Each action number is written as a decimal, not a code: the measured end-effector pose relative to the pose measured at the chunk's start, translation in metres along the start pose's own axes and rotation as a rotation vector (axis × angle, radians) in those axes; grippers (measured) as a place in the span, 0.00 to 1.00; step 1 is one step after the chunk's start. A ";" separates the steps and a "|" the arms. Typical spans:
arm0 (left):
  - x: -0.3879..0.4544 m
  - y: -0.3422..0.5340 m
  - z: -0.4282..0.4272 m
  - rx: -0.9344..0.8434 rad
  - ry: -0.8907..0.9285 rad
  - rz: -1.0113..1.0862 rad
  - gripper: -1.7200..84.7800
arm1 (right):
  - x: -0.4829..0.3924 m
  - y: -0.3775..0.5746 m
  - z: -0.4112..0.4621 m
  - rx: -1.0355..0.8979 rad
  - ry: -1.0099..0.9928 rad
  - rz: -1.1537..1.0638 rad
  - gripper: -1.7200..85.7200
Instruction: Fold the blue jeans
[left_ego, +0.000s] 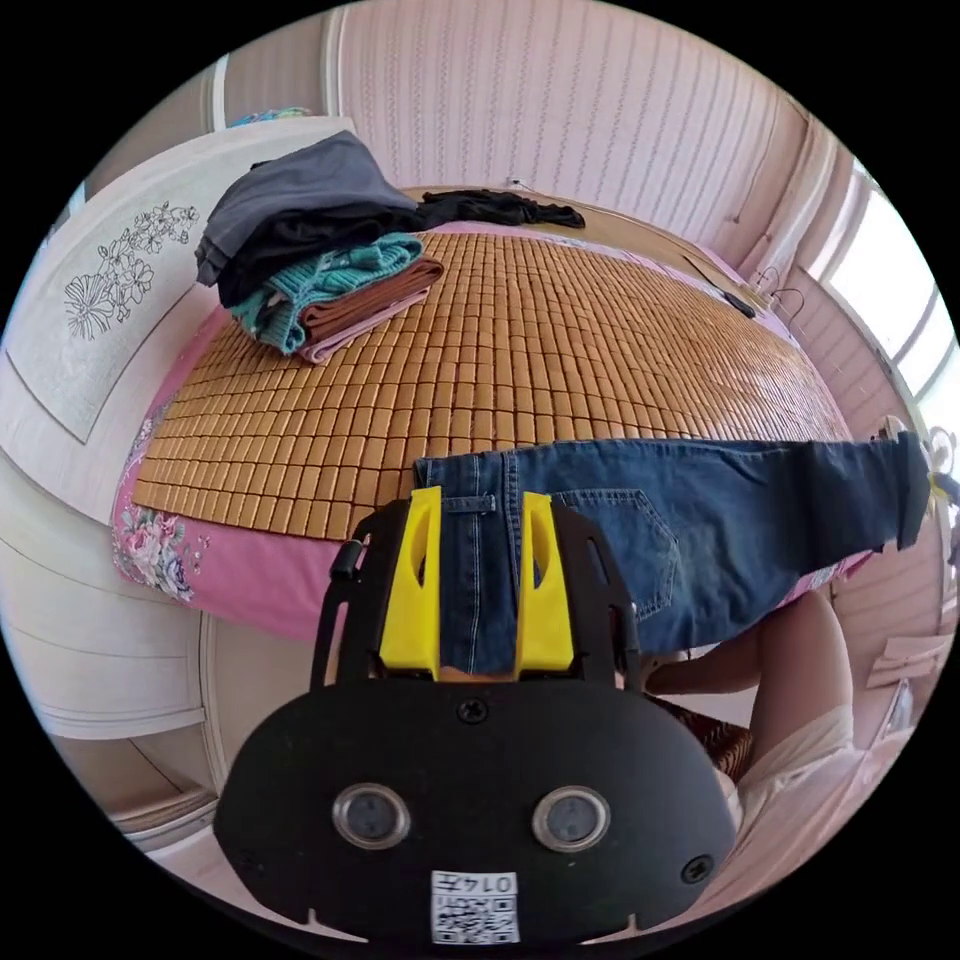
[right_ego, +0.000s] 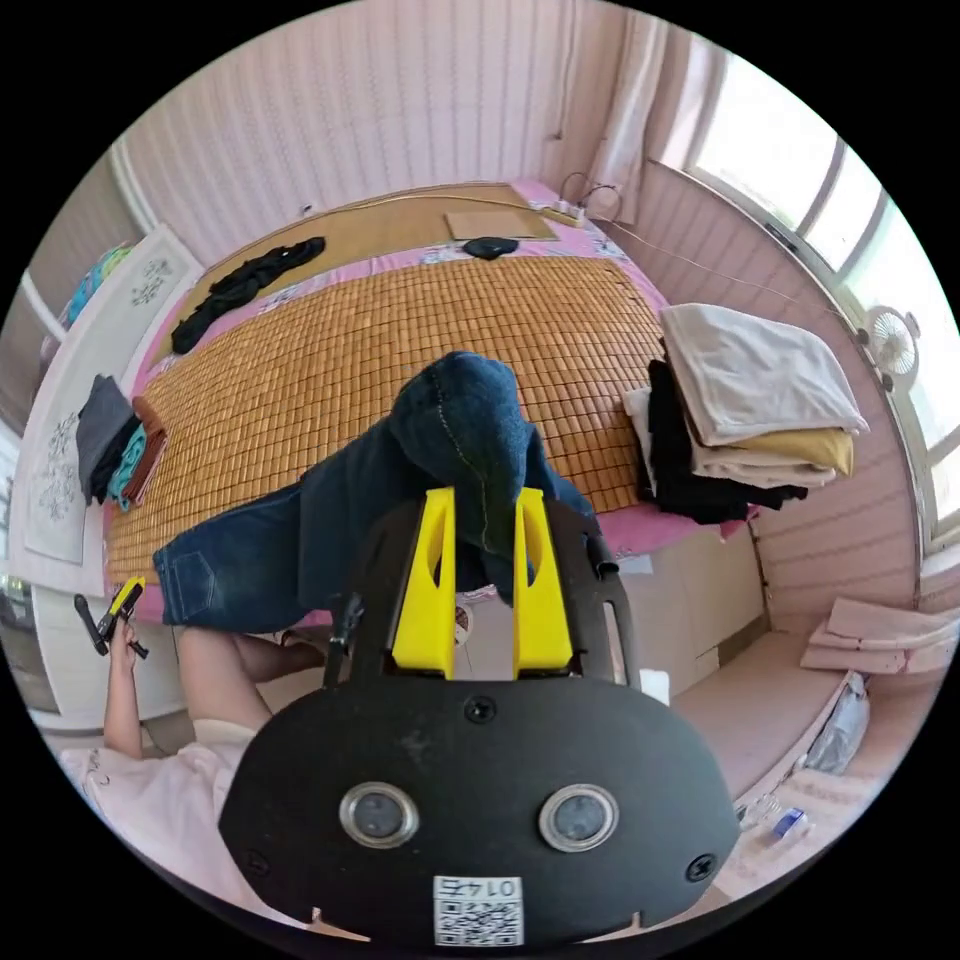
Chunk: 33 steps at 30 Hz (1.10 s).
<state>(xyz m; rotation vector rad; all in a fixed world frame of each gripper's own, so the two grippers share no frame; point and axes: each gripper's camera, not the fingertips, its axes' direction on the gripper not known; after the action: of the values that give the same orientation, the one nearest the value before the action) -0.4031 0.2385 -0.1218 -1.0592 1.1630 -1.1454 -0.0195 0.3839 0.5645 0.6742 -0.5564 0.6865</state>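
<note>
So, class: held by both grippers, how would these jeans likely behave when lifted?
Probably floppy: the jeans sag between the left gripper and right gripper. Likely fairly heavy, being thick denim. Unlikely to slip, with bunched cloth between the jaws.

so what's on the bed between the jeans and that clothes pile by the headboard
Only bare bamboo mat lies between the blue jeans and the clothes pile, seen in the left gripper view.

You see matt blue denim jeans (left_ego: 700, 540) with pale stitching. The bed mat (left_ego: 560, 340) looks like smooth, slightly glossy bamboo tiles.
</note>
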 end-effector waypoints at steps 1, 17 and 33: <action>-0.003 -0.006 0.008 -0.010 0.003 -0.016 0.16 | 0.001 0.000 -0.001 0.003 -0.003 0.014 0.12; -0.051 0.049 -0.031 -0.007 0.314 0.106 0.05 | -0.287 0.000 0.069 -0.195 -0.402 -0.685 0.12; -0.104 0.210 -0.078 -0.057 0.360 -0.160 0.04 | -0.545 0.031 0.146 -0.375 -0.140 -1.277 0.17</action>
<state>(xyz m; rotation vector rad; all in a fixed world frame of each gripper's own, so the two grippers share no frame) -0.4633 0.3651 -0.3254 -1.0291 1.4167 -1.4796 -0.4299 0.0873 0.3136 0.5816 -0.2680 -0.6499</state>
